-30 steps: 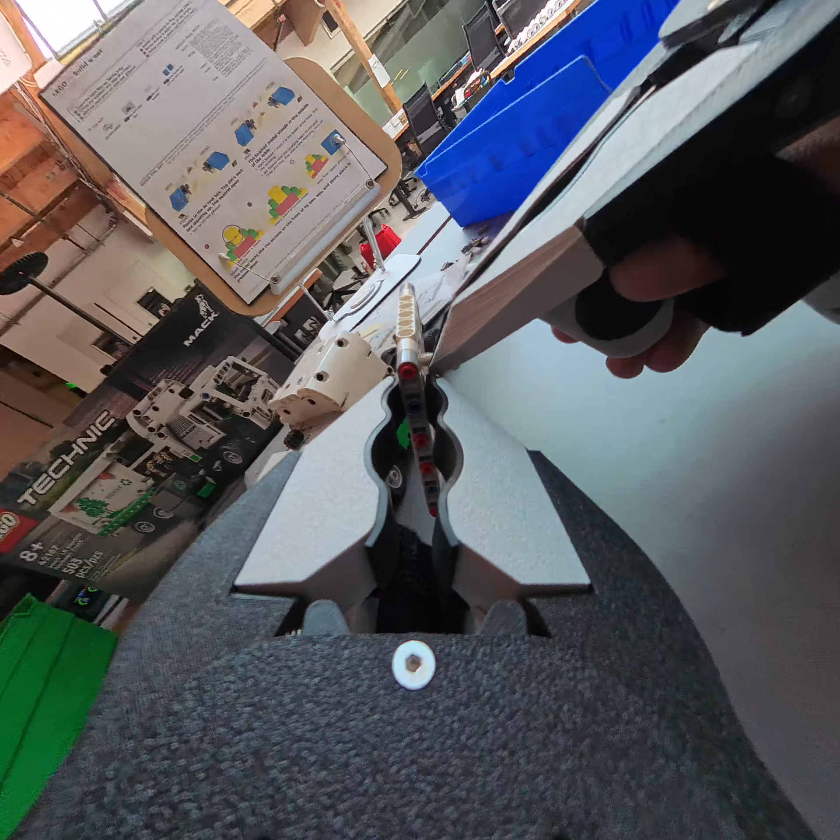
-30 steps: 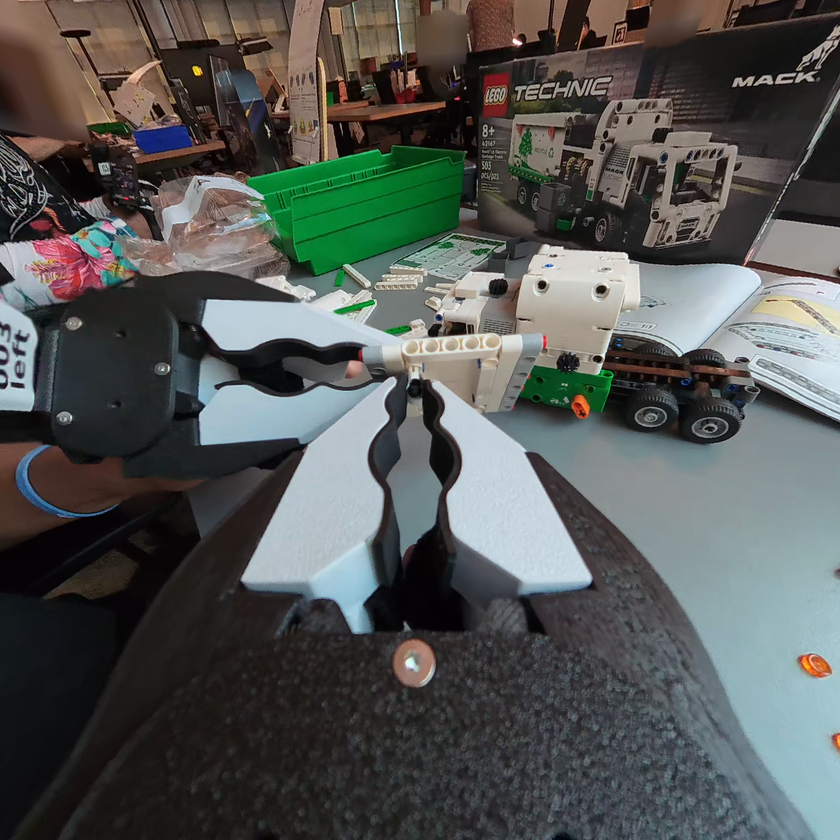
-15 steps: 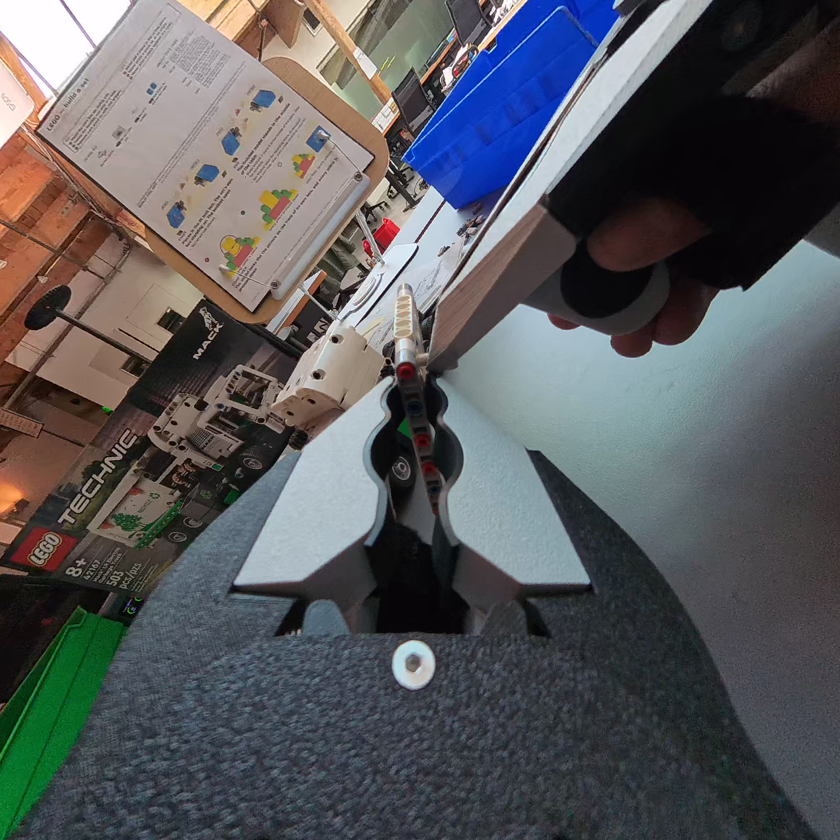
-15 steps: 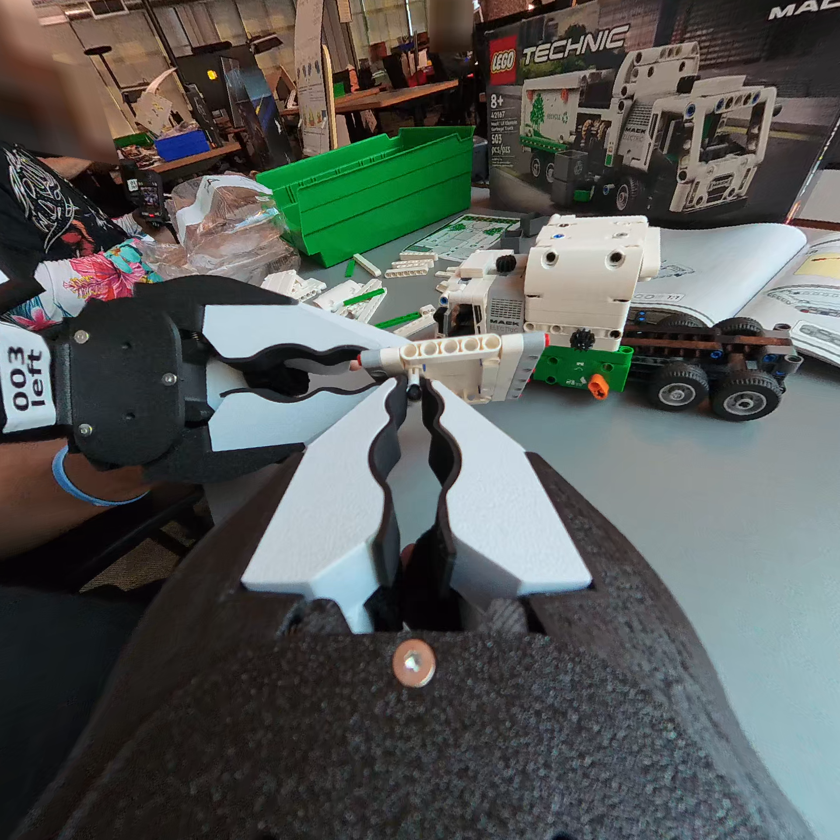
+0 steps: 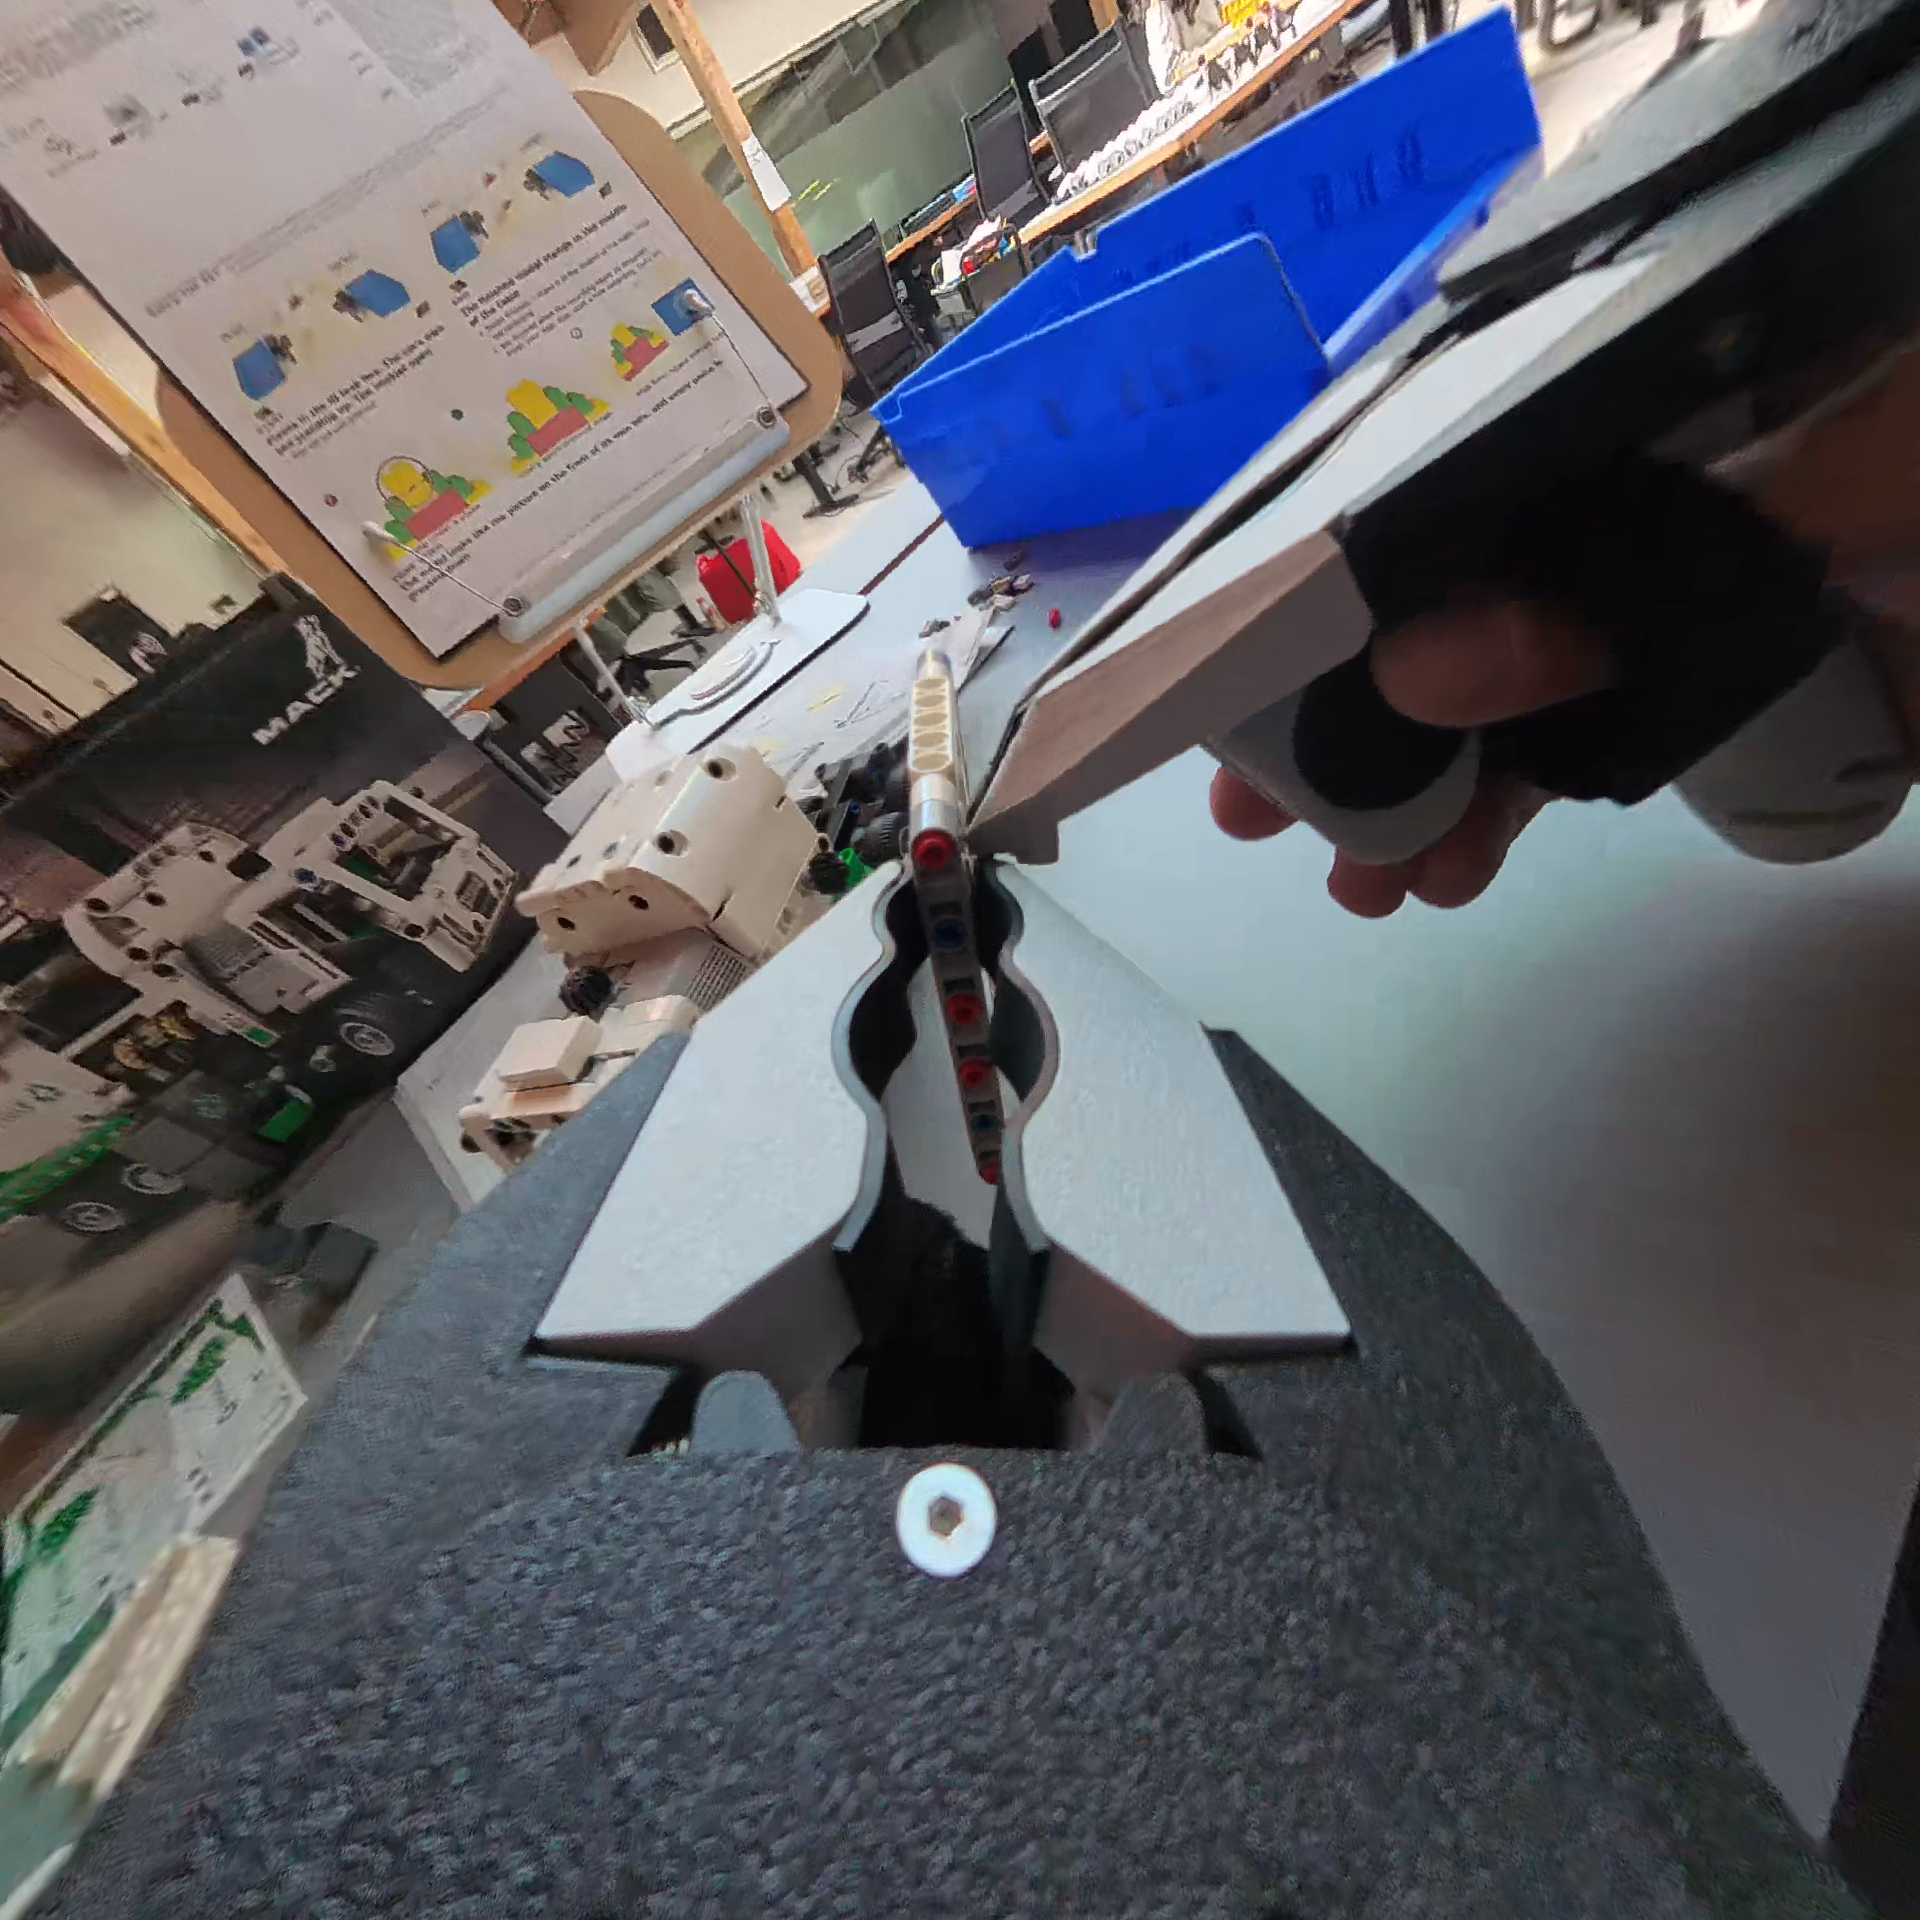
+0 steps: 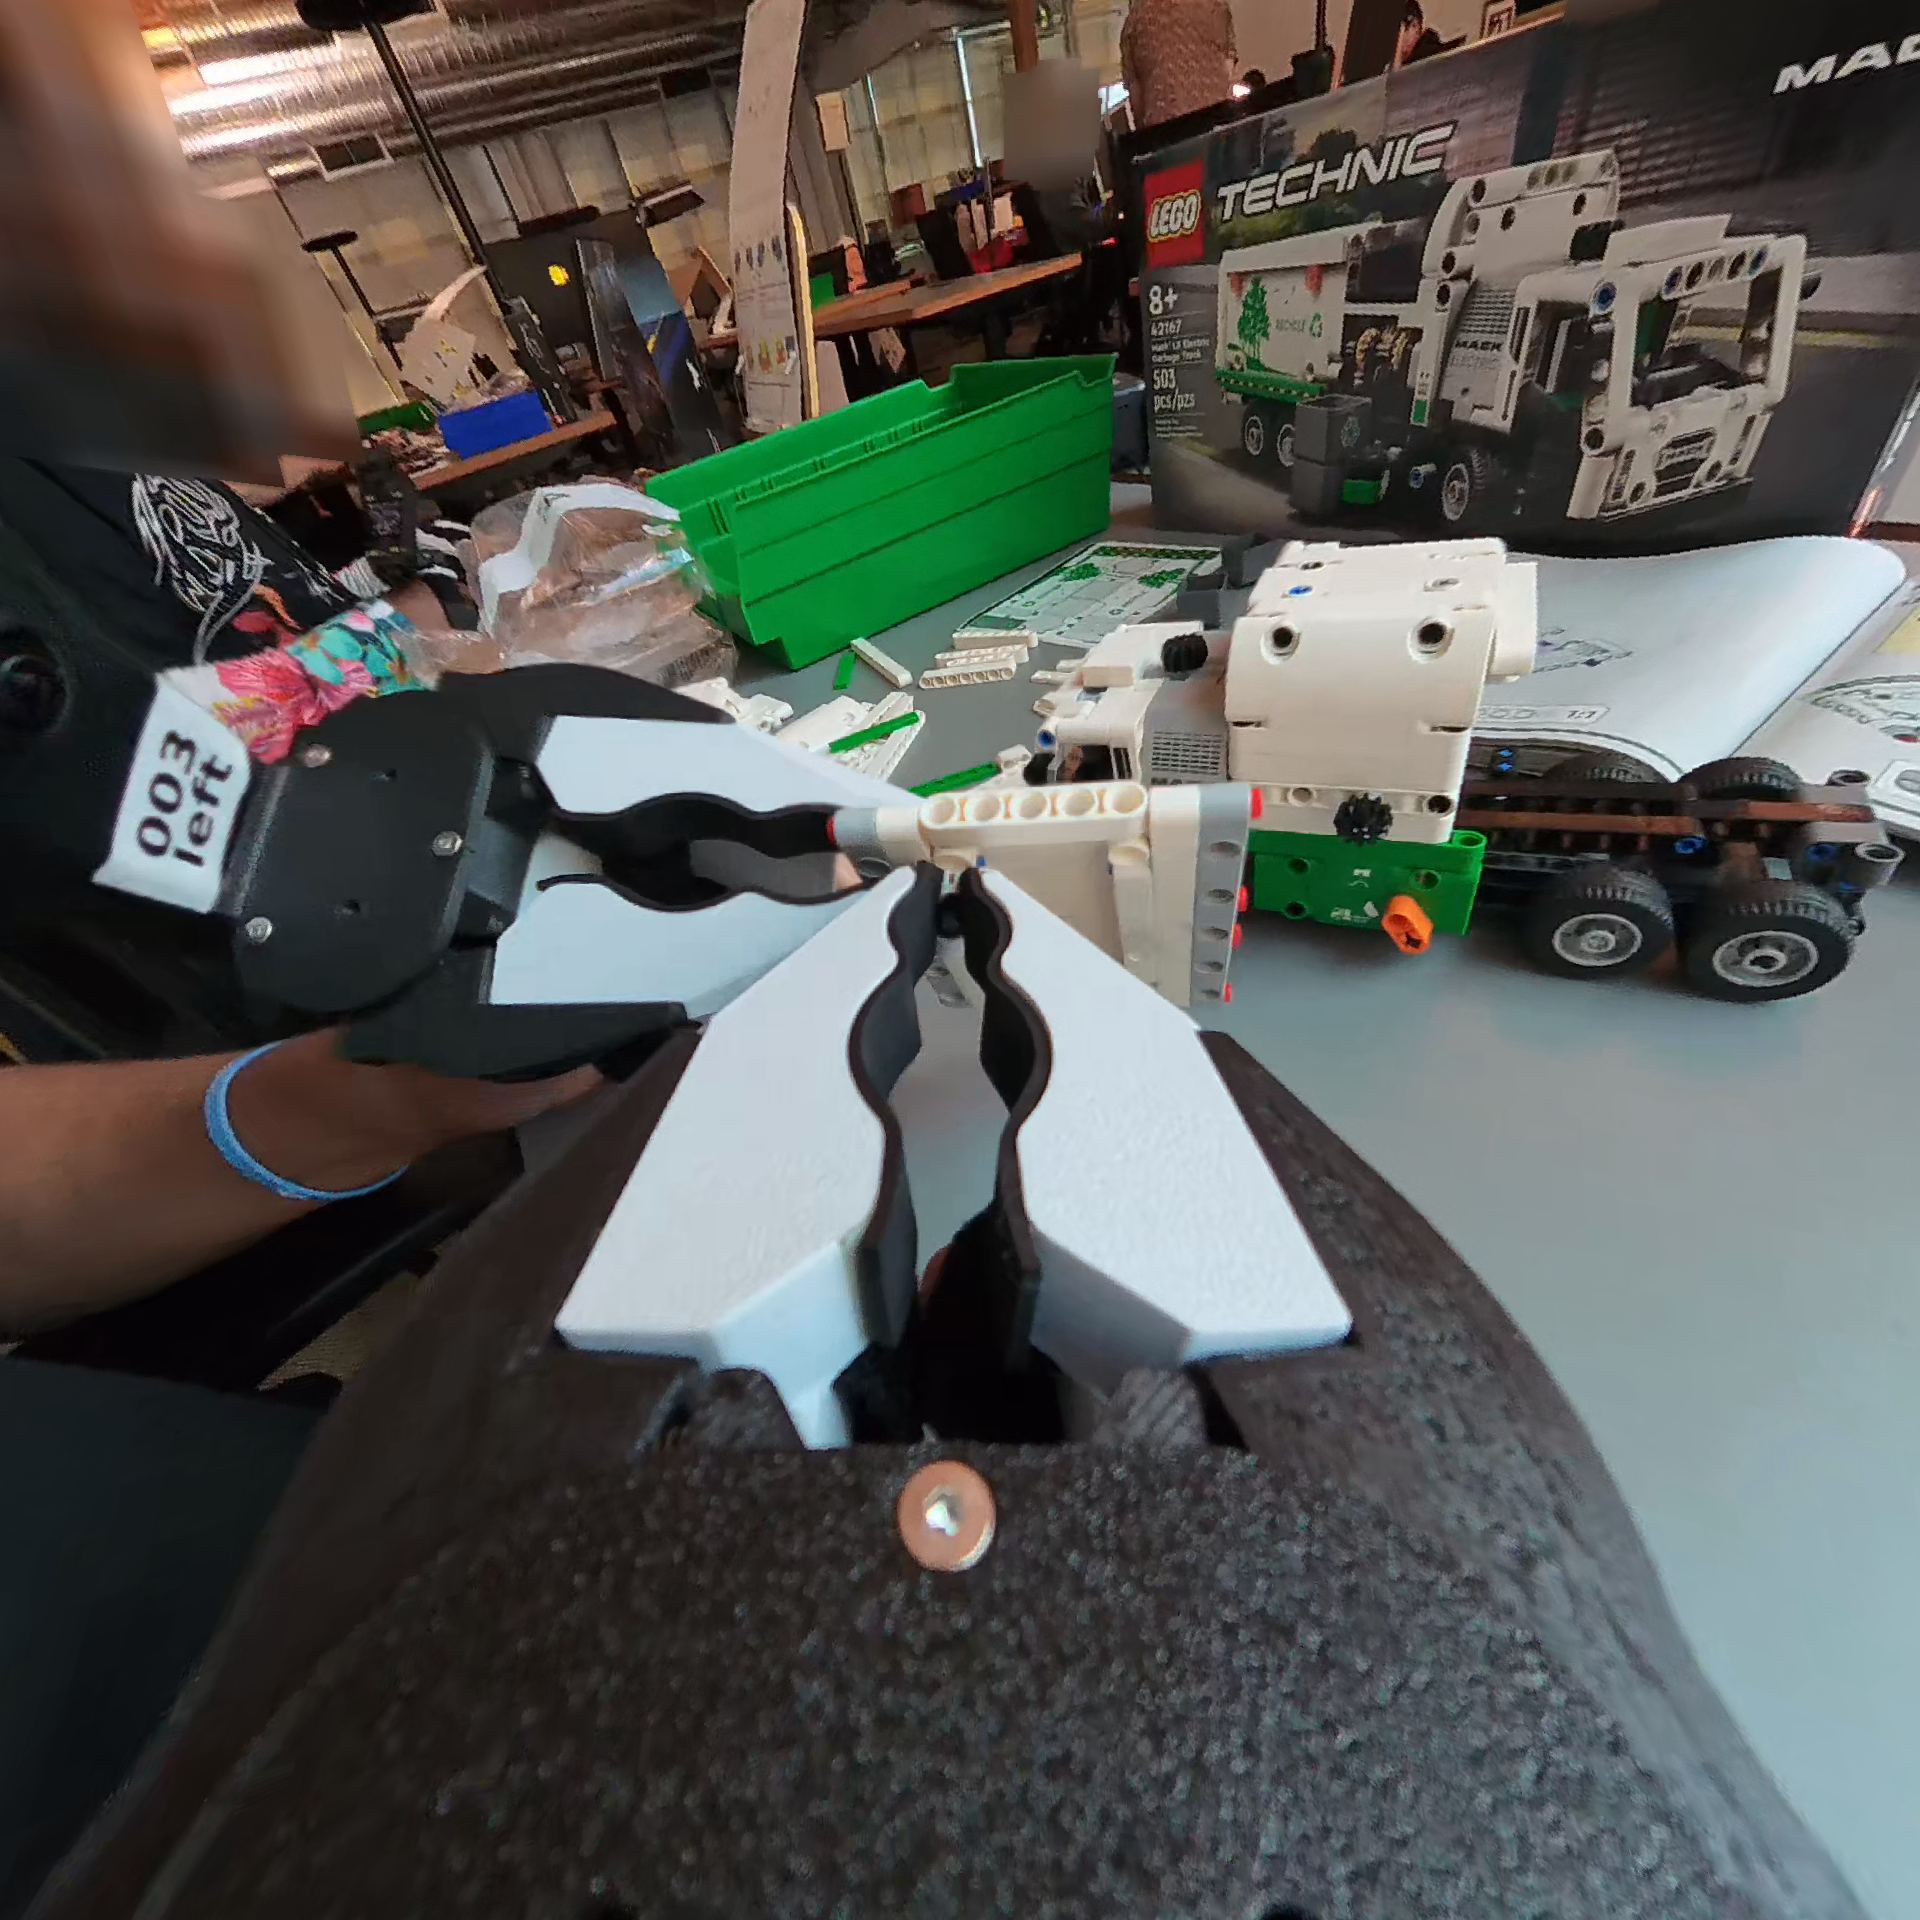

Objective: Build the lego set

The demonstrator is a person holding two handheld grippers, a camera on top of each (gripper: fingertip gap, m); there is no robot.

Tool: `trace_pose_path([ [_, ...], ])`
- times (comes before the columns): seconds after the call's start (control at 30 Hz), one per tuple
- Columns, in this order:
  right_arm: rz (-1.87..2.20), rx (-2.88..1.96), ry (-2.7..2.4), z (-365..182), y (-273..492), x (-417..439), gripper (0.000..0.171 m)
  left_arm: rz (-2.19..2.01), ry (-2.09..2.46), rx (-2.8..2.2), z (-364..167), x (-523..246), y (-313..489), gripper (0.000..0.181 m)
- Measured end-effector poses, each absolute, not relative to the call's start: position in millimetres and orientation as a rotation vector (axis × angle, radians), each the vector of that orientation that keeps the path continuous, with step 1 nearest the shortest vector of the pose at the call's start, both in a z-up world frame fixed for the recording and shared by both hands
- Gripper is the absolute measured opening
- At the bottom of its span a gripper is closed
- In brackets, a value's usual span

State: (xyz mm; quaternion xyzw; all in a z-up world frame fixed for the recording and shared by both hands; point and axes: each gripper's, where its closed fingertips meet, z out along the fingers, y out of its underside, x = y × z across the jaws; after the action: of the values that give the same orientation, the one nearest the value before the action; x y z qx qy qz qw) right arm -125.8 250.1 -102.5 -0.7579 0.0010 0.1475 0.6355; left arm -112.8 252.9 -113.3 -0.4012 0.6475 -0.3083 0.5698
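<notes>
Both grippers have lifted the panel slightly and turned it; at centre frame it sits nearer the truck. The left gripper stays clamped on its grey end, the right gripper pinching a pin beneath. Probably lining up for attachment.

Two grippers: white wedge fingers with black wavy pads, speckled dark housing, one hex screw at 6 o'clock. Left gripper at 9 o'clock: black bolted plate, white tag. Blue wristband, floral sleeve. Black fingerless glove at 2 o'clock in the left view.
</notes>
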Motion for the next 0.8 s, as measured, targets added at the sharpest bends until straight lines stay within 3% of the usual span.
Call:
trace_pose_path([
  [0.43, 0.488, -1.735, 0.074, -105.9, 250.4, -117.5, 0.003, -0.787, 1.431, -1.037, -106.8, -115.6, 270.0, 0.006],
  [0.6, 0.063, -2.181, -0.368, -169.0, 222.7, -91.9, 0.003, -0.73, 1.426, -1.027, -107.8, -118.5, 275.1, 0.006],
  [0.8, 0.197, -2.299, -0.486, -198.5, 203.9, -110.1, 0.004, -0.688, 1.461, -1.012, -113.8, -115.7, 273.1, 0.005],
])
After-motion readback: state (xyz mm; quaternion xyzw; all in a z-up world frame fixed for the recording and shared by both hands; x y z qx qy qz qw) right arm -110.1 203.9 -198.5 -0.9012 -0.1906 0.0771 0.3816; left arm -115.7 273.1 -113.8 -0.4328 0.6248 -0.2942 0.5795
